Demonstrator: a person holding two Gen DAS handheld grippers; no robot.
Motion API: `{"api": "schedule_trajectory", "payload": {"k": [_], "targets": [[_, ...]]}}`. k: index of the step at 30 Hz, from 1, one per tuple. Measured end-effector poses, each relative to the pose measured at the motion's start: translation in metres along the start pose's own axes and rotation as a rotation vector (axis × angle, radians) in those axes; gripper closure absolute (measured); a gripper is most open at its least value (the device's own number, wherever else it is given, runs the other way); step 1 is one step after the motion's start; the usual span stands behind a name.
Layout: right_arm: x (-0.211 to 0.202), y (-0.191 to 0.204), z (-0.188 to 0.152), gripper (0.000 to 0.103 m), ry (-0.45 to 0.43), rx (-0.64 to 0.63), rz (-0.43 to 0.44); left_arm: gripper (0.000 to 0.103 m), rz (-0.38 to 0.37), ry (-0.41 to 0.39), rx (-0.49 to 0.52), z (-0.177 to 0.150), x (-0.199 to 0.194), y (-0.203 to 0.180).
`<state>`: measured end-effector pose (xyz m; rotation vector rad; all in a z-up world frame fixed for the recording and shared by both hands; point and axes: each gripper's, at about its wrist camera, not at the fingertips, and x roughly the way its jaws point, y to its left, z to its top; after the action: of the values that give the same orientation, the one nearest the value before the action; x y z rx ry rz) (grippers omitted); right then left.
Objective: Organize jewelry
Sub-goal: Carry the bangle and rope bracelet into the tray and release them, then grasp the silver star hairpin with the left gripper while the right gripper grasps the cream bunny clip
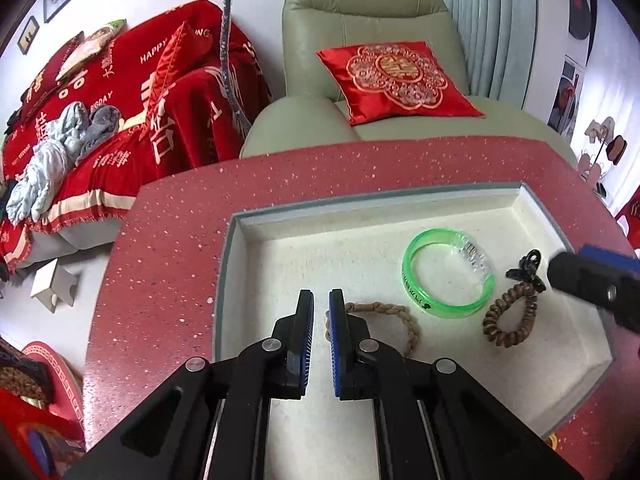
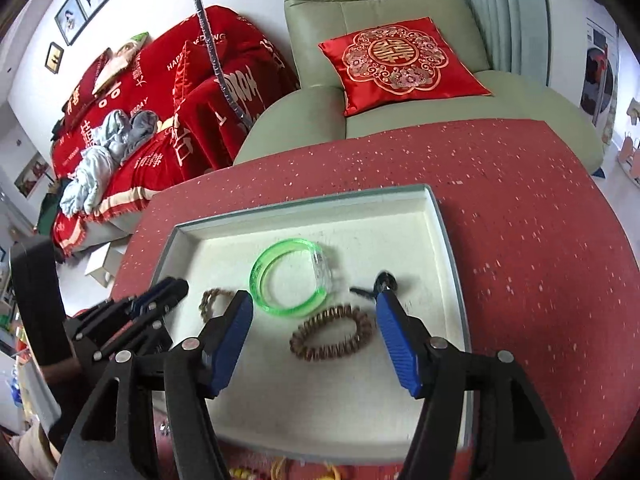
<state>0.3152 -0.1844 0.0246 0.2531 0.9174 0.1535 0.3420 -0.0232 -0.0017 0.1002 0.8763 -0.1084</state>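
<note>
A shallow white tray [image 1: 376,200] sits on a red speckled table. In it lie a clear green bangle [image 1: 444,312], a brown beaded bracelet [image 1: 508,338] with a black knot [image 1: 526,266], and a tan braided bracelet [image 1: 400,314]. My left gripper [image 1: 322,298] hovers over the tray's left part, shut with nothing between its pads; the braided bracelet lies just right of it, partly hidden. My right gripper [image 2: 314,296] is open above the beaded bracelet [image 2: 308,346], which lies on the tray floor between the fingers, untouched. The green bangle [image 2: 260,276] lies just beyond.
The red table [image 1: 168,280] surrounds the tray on all sides. Behind it stands a pale green armchair [image 1: 360,8] with a red cushion [image 1: 396,80], and a red-covered sofa [image 1: 120,100] at left. Yellow beads [image 2: 280,472] show at the tray's near edge.
</note>
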Motion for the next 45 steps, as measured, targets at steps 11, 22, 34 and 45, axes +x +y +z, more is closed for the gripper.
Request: {"api": "schedule_trajectory", "payload": {"k": [11, 22, 34, 45], "targets": [[-0.021, -0.008, -0.029, 0.029, 0.013, 0.039, 0.009, 0.077, -0.022, -0.004, 0.002, -0.016, -0.023, 0.007], [-0.042, -0.004, -0.051, 0.021, 0.01, 0.055, 0.053, 0.0, -0.044, -0.014, -0.037, -0.032, -0.045, 0.018], [-0.067, -0.002, -0.082, 0.016, -0.019, 0.059, 0.087, 0.0, -0.017, -0.092, -0.001, -0.057, -0.06, 0.025], [-0.08, -0.013, -0.136, 0.016, 0.111, 0.08, 0.029, 0.0, -0.072, -0.064, 0.141, -0.107, -0.081, 0.017]]}}
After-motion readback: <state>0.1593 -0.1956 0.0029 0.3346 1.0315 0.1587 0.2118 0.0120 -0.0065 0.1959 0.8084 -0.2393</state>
